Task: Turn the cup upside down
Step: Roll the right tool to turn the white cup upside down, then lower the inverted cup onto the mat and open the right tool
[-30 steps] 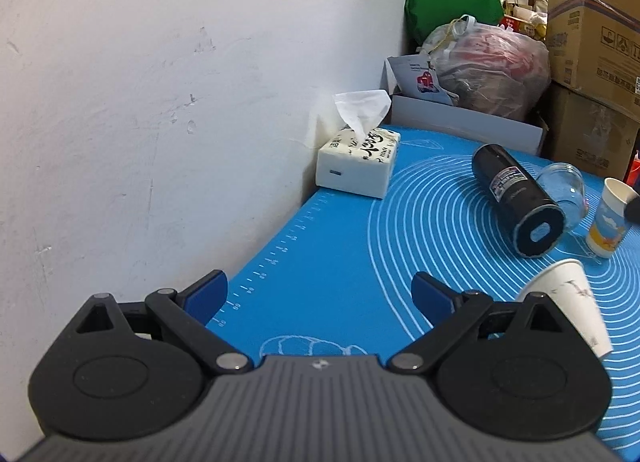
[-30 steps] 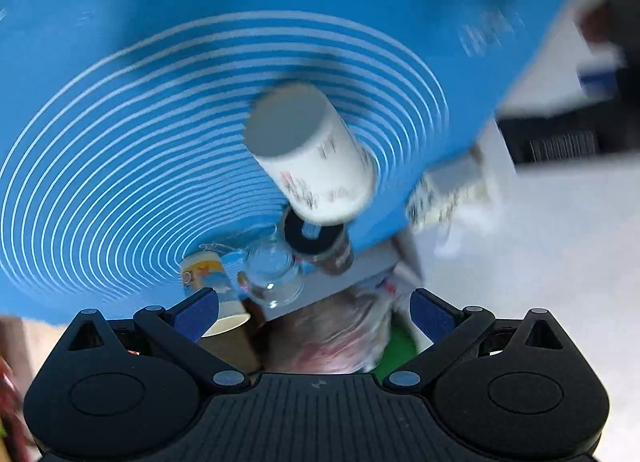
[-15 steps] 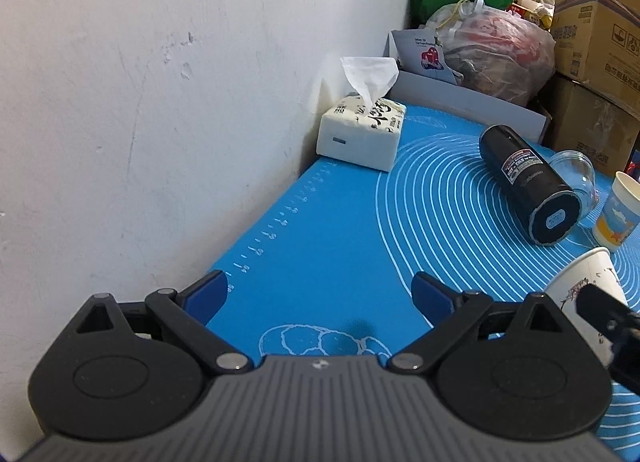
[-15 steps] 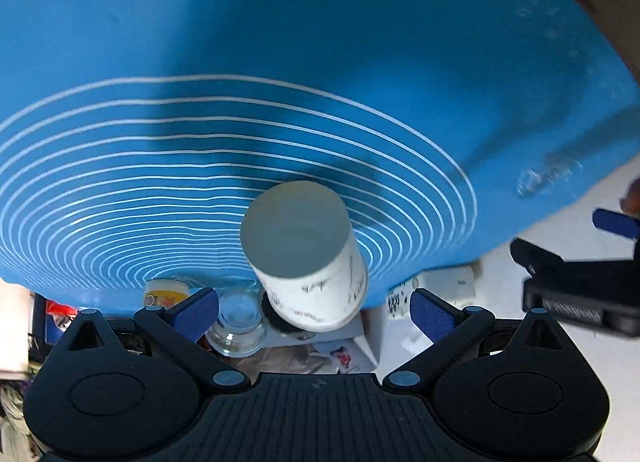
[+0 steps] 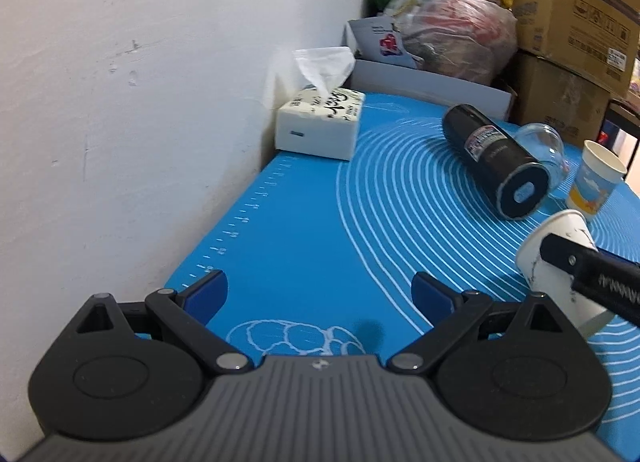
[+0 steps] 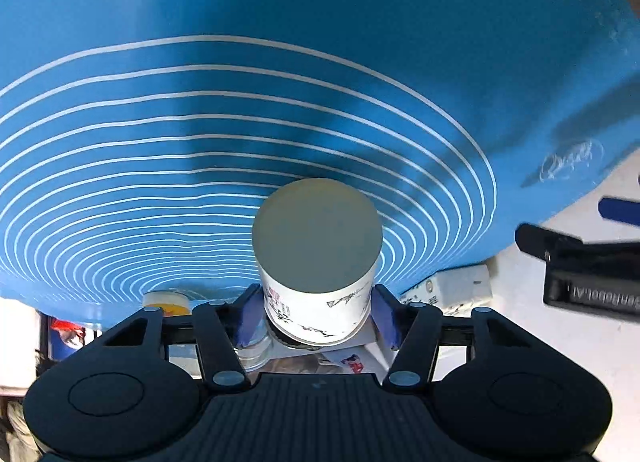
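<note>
The right gripper (image 6: 316, 316) is clamped on the white paper cup (image 6: 316, 262), its blue pads (image 6: 248, 318) pressed to either side of the wall — the flat base faces the camera, and the cup sits tilted over the blue mat (image 6: 240, 61) near its front-right part. The left gripper (image 5: 320, 294) hangs with its fingers spread wide and nothing between them, low over the mat's near edge by the white wall (image 5: 120, 101). Farther back lie a black bottle (image 5: 496, 165) on its side, a clear cup (image 5: 544, 145) just behind it, a printed paper cup (image 5: 596, 177) standing upright, and a tissue box (image 5: 320, 121) against the wall.
</note>
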The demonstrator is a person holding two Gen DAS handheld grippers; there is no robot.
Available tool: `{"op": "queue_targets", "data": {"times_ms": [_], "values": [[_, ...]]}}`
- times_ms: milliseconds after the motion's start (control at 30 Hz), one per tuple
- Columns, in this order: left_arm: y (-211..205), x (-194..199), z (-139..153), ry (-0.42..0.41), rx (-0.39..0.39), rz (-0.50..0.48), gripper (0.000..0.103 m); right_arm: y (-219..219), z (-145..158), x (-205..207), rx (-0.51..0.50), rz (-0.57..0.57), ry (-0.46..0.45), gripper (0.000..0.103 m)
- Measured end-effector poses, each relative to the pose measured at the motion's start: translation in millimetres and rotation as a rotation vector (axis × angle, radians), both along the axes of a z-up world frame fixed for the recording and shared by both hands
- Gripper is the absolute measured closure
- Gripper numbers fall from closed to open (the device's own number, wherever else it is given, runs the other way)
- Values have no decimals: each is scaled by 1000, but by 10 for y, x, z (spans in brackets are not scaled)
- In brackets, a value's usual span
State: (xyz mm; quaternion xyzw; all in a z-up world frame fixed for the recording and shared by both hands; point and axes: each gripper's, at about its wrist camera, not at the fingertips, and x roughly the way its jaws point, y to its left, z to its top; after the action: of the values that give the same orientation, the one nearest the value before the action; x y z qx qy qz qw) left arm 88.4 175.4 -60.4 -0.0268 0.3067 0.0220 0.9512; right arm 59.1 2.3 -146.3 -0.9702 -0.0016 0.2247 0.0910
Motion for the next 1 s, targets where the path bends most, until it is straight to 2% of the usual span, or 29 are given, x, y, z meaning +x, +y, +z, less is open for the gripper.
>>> {"op": "queue_targets", "data": {"times_ms": [200, 433, 633, 767, 1000], "values": [[-108, -36, 13, -6, 36, -65, 5, -34, 54, -25, 53, -26, 10, 53], [-155, -47, 23, -5, 46, -78, 5, -79, 193, -29, 143, -70, 31, 57], [-161, -47, 28, -5, 46, -77, 5, -16, 310, -62, 261, -151, 60, 57], [-185, -63, 57, -6, 45, -90, 5, 174, 614, -74, 435, -327, 116, 57], [-310, -119, 113, -9, 59, -126, 5, 209, 1341, 149, 927, -846, 345, 57]]}}
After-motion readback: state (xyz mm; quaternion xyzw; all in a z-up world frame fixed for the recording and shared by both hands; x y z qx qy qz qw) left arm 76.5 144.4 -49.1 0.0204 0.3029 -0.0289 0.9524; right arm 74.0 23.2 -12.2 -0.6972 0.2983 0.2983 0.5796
